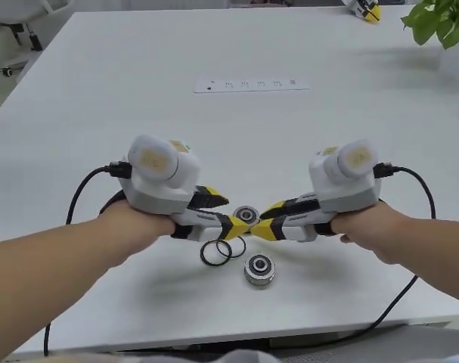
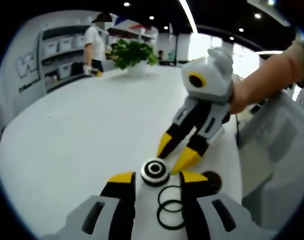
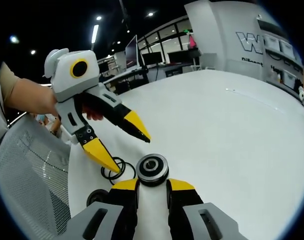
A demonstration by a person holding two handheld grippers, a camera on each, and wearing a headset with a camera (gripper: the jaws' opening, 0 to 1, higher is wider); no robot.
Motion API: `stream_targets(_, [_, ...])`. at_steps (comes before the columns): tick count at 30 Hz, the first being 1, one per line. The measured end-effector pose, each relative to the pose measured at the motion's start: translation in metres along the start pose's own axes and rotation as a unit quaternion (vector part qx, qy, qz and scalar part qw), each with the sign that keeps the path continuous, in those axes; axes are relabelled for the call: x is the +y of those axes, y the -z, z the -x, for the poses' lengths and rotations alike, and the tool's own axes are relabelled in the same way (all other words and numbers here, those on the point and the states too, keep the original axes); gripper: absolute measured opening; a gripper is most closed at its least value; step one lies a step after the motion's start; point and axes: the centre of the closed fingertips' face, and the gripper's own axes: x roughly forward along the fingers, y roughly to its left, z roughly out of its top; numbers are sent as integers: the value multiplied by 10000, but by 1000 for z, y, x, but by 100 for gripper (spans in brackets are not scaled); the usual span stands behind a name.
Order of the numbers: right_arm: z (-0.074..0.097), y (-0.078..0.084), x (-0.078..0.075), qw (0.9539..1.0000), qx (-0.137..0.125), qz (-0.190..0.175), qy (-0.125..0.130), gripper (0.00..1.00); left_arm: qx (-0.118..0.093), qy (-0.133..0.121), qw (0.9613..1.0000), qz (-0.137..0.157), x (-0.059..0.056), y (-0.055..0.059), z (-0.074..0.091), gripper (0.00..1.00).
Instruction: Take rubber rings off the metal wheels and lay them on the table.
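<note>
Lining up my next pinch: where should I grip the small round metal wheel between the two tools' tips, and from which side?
Take the small round metal wheel across its outer rim, probably coming in low with the right tool: it lies flat on the white table, face up, just ahead of its open jaws.

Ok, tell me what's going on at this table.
A person holds a hand-held gripper in each hand. The left hand-held gripper and right hand-held gripper, both open, point their tips at one metal wheel on the white table. Two black rubber rings lie loose beside it, and a second wheel sits nearer the person.
</note>
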Motion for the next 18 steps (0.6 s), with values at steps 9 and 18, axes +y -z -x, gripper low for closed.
stream_targets(9, [-1, 1, -1, 10000, -9, 39, 19, 17, 66, 27, 10000, -43, -1, 0, -11, 30])
stream_targets(18, [-1, 1, 0, 10000, -18, 77, 26, 16, 157, -32, 9998, -140, 1, -1, -19, 20])
